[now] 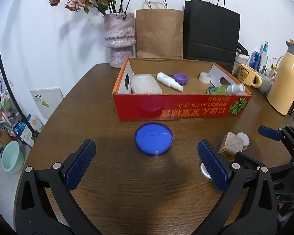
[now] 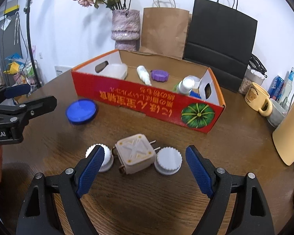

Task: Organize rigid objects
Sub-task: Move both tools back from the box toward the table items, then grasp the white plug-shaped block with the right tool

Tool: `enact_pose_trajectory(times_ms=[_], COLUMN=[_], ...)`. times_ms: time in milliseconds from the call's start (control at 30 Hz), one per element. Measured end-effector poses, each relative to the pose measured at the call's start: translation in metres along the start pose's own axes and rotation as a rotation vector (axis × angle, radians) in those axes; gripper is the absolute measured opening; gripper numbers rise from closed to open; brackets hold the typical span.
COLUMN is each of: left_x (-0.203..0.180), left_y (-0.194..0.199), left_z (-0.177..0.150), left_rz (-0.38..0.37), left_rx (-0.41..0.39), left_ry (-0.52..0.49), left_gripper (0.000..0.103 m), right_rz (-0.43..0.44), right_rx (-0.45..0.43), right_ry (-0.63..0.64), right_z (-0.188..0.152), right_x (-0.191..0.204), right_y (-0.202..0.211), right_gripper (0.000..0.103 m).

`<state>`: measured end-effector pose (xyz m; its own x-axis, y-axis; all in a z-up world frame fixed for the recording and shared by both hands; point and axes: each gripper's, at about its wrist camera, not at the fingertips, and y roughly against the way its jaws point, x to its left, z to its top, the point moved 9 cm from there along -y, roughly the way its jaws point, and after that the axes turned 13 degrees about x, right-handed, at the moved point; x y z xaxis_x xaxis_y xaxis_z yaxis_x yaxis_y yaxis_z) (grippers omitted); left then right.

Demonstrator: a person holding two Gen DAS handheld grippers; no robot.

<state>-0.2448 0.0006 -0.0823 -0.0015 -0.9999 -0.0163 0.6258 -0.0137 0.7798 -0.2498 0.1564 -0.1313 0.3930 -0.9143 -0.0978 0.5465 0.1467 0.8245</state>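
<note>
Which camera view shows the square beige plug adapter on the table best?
The right wrist view: the square beige plug adapter lies whole, between two white caps. The left wrist view shows it small, partly behind the left gripper's finger.

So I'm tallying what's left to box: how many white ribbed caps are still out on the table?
2. One white ribbed cap lies left of the beige square block, partly behind the right claw's finger; the other lies right of the block. None seems hidden.
</note>
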Motion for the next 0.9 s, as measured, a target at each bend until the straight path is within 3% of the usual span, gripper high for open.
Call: enact_pose_trajectory(times_ms=[267, 367, 467, 600, 900], left_x=[0.005, 0.005, 0.005, 0.005, 0.005], left_y=[-0.009, -0.01, -0.012, -0.014, -0.015], left_z=[-0.01, -0.01, -0.011, -0.011, -0.013], left_rz=[-0.011, -0.012, -0.013, -0.016, -0.017], left_rx=[0.024, 0.024, 0.027, 0.034, 0.034], left_ry=[0.018, 0.019, 0.021, 0.025, 0.025], left_gripper=[0.103, 0.103, 0.103, 0.103, 0.103], right_rz=[0.005, 0.008, 0.027, 0.051, 0.056], right_rx=[-0.003, 0.005, 0.022, 0.036, 0.008], right_ry=[0.027, 0.023, 0.016, 0.029, 0.037], right_z=[0.002, 0.005, 0.006, 0.006, 0.006], right_x=[0.008, 0.007, 0.005, 0.01, 0.012], right_y=[-0.011, -0.017, -0.025, -0.028, -0.022], right_gripper=[0.089, 0.079, 0.077, 0.052, 0.05])
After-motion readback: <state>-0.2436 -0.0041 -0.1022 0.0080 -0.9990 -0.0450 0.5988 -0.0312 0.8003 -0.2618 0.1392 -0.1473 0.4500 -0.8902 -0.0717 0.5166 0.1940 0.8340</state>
